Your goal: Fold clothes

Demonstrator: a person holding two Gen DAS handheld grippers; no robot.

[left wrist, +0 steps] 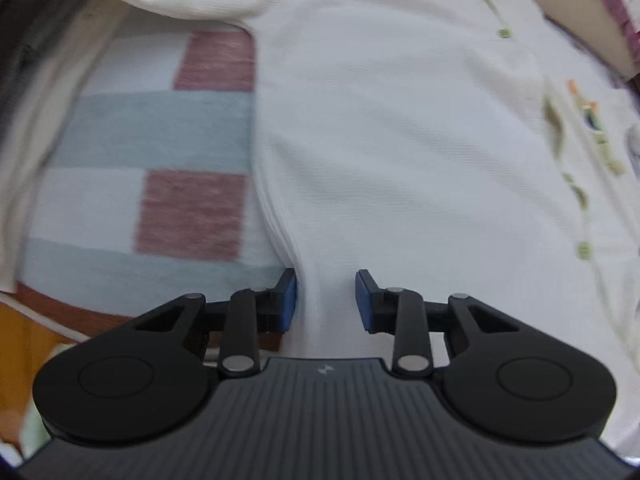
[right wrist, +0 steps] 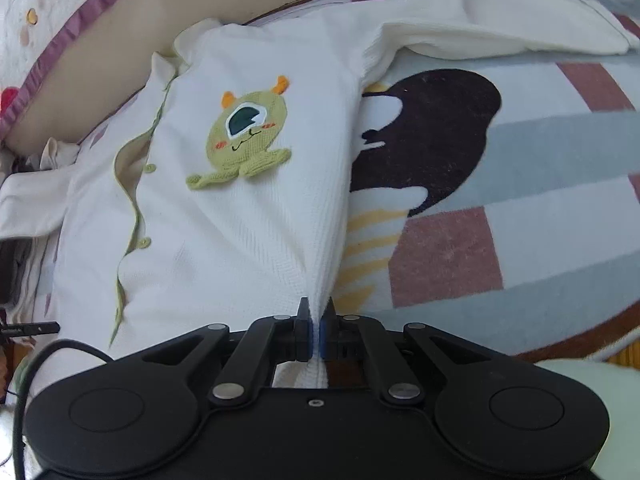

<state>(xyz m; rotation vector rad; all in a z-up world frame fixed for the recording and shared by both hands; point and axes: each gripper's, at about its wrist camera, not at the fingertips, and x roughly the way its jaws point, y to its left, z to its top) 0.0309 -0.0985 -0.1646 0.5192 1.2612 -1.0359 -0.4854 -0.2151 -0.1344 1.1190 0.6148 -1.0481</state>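
Observation:
A cream knitted baby garment (left wrist: 400,140) with green buttons (left wrist: 505,33) lies flat on a checked blanket (left wrist: 160,132). In the right wrist view the garment (right wrist: 240,240) shows a green one-eyed monster patch (right wrist: 244,132) and one sleeve (right wrist: 500,28) stretched to the far right. My left gripper (left wrist: 326,300) stands over the garment's left side edge. Its blue pads are apart, with a low ridge of cloth between them. My right gripper (right wrist: 315,328) is shut on the garment's right side edge near the hem, and the fabric is pinched into a fold.
The blanket (right wrist: 540,160) of pink, grey and white squares with a dark animal figure (right wrist: 432,132) spreads to the right. A pillow with purple trim (right wrist: 40,20) lies at the far left. A black cable (right wrist: 40,360) hangs by the right gripper. The bed edge (left wrist: 52,308) is at lower left.

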